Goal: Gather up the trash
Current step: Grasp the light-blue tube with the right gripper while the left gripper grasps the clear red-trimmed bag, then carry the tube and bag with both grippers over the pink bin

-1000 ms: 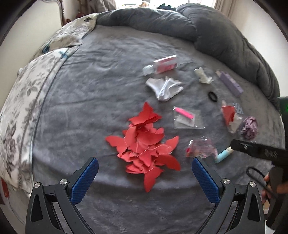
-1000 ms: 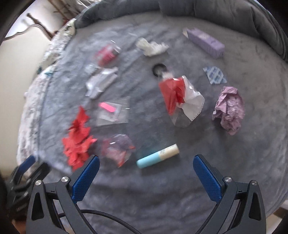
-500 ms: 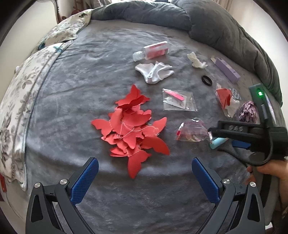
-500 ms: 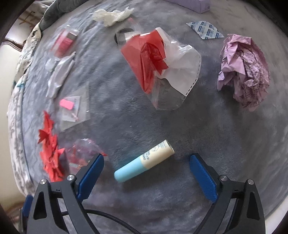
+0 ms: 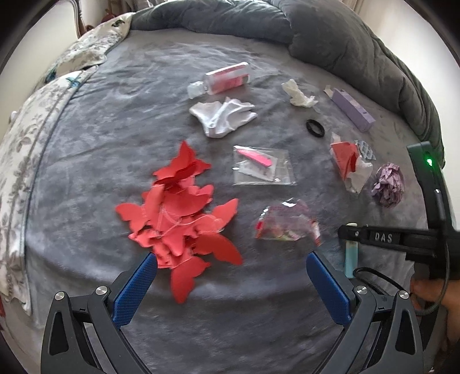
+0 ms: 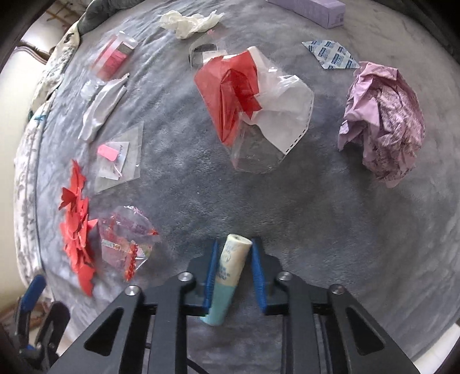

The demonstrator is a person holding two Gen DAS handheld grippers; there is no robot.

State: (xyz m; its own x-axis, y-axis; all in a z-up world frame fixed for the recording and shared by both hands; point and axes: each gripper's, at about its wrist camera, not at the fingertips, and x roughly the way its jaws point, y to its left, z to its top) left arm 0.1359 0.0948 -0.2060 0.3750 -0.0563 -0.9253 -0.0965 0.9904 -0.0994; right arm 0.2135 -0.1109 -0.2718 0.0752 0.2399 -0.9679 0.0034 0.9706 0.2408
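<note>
Right hand-held gripper [image 6: 232, 269] had just been closing on the tube [image 6: 228, 277], whose long axis ran along its fingers; left hand-held gripper [image 5: 231, 283], jaws wide apart and empty, hung over the red paper butterflies [image 5: 184, 213].

Right gripper [image 6: 233, 259] jaws just closed in around cream-and-teal tube [image 6: 228, 276], blue pads apparently pressing its sides, tube lying on grey blanket [image 6: 316, 215]. Ahead: red-and-clear plastic wrapper [image 6: 247, 100]; crumpled lilac paper [image 6: 382, 118] well to right. Left: red paper butterflies [image 6: 76, 227] beside crinkled clear bag [image 6: 126, 241]. Far edge: white tissue [image 6: 187, 23], lilac box [image 6: 310, 10]. Left gripper [image 6: 34, 316] at bottom-left corner.
</note>
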